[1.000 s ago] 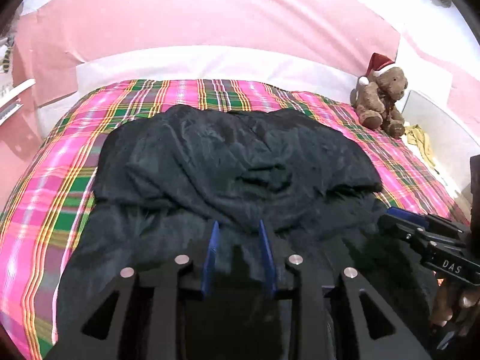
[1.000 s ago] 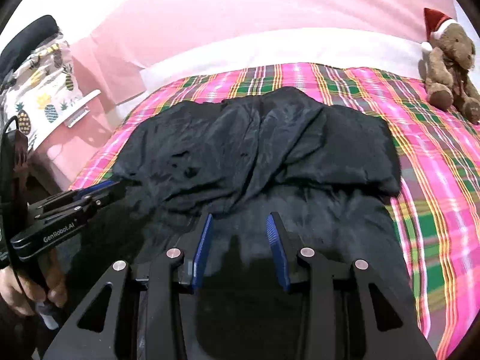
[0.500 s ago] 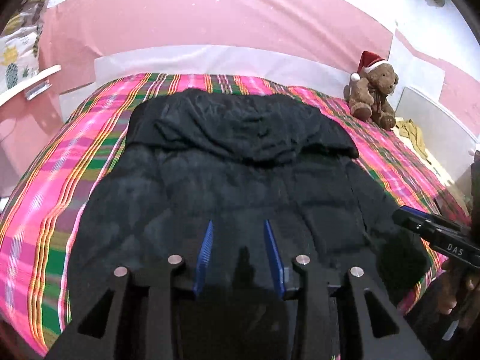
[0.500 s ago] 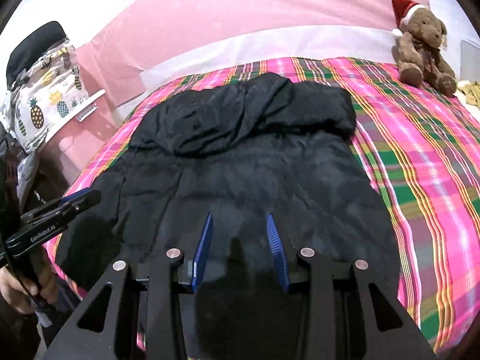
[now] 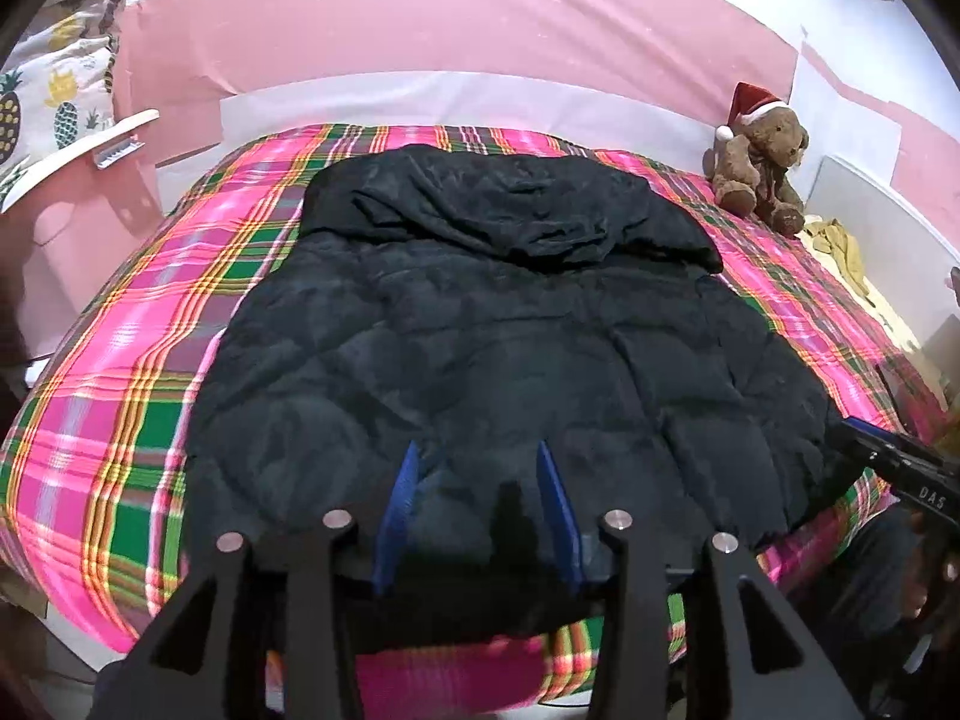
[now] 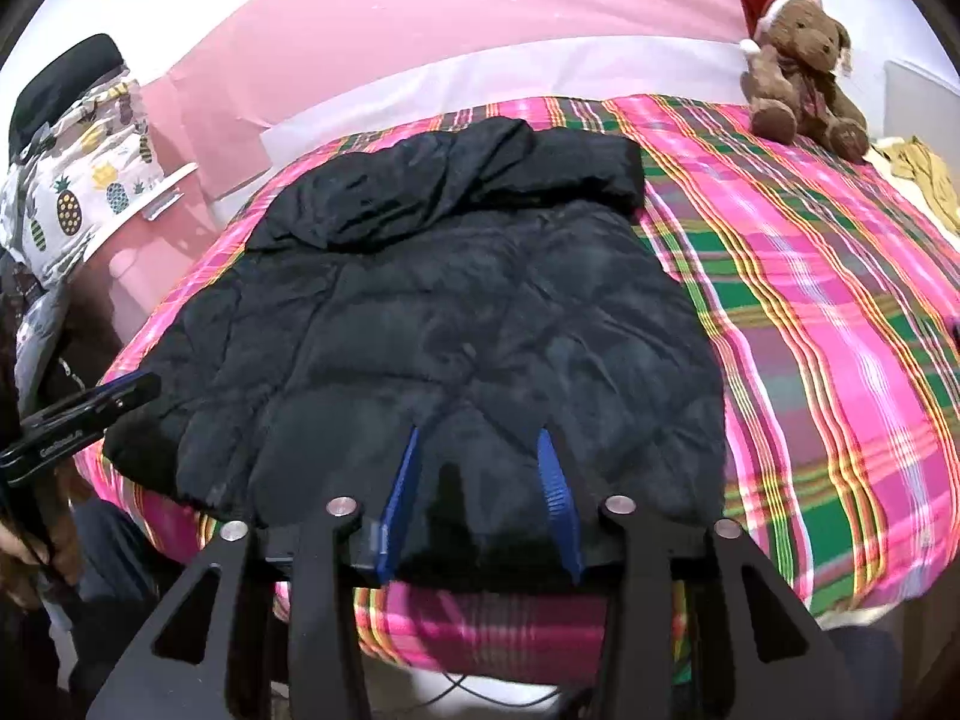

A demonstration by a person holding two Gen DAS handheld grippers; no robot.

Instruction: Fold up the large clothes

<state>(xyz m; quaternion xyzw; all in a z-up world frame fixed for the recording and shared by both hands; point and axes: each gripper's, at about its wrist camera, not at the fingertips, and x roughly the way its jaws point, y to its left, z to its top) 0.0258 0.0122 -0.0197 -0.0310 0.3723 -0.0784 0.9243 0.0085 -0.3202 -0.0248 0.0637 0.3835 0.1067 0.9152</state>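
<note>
A large black quilted jacket lies spread flat on the plaid bed, its far end folded over in a rumpled band. It also shows in the right wrist view. My left gripper is open and empty, held above the jacket's near hem. My right gripper is open and empty, also above the near hem. The right gripper's tip shows at the right edge of the left wrist view. The left gripper's tip shows at the left edge of the right wrist view.
The bed has a pink, green and yellow plaid cover. A brown teddy bear with a Santa hat sits at the far right corner. A pineapple-print cloth hangs at the left. A pink wall is behind.
Both grippers have pulled back towards the near edge of the bed and away from the jacket. The jacket now lies flatter and shows whole, with the bed's front edge in view.
</note>
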